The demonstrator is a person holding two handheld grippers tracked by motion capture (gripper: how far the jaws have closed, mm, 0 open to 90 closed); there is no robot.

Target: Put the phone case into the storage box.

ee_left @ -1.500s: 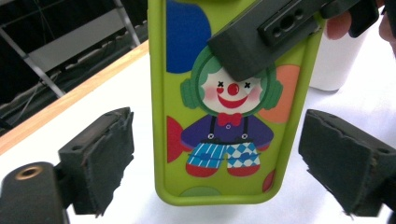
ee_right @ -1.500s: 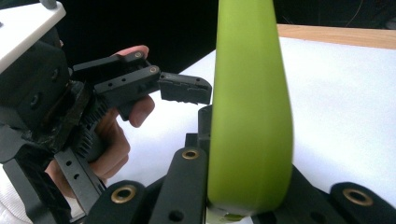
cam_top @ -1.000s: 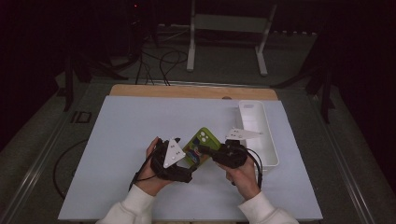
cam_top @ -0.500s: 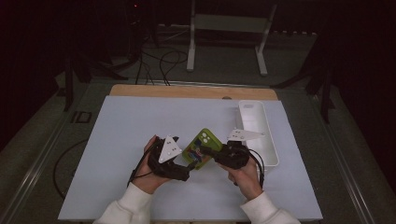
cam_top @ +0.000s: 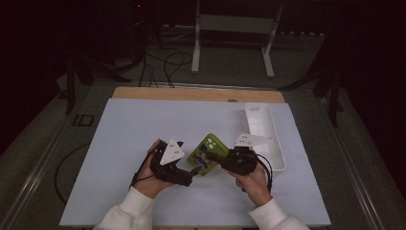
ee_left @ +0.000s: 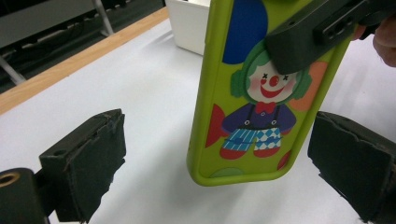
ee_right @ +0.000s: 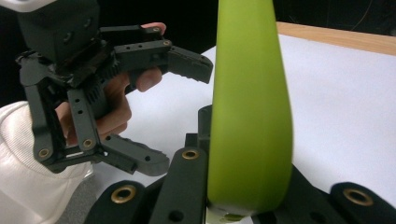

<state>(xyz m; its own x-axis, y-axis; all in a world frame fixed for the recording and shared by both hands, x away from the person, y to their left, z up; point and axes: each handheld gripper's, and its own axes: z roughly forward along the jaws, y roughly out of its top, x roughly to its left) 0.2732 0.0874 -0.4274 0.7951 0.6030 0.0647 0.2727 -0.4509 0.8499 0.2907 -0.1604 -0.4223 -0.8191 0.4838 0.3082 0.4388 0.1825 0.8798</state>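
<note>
Showing a printed cartoon clown on its back, the lime-green phone case (ee_left: 247, 88) is held above the pale blue mat (cam_top: 143, 129), lifted clear of it, between the two grippers near the front middle of the table. The clown has green hair, red cheeks and nose, crosses for eyes, a red bow tie, a dark purple top and blue-and-white chequered trousers over red shoes; a large blue disc sits above the head, and orange and red patches lie along the sides. In the high view the same case (cam_top: 207, 154) shows a raised camera cut-out with pale lens rings at its far end. Seen edge-on in the right gripper view, the case (ee_right: 250, 107) is a slim, smooth green band rising between that gripper's black jaws.

The right gripper (cam_top: 215, 159) is clamped on the case, one jaw pressing across the clown's hair. The left gripper (ee_left: 219, 158) has its jaws spread wide to either side of the case's lower end, the pads (ee_left: 88, 158) apart from it. A white rectangular tray (cam_top: 275, 143) rests on the mat just beside the right hand (cam_top: 251, 179).
</note>
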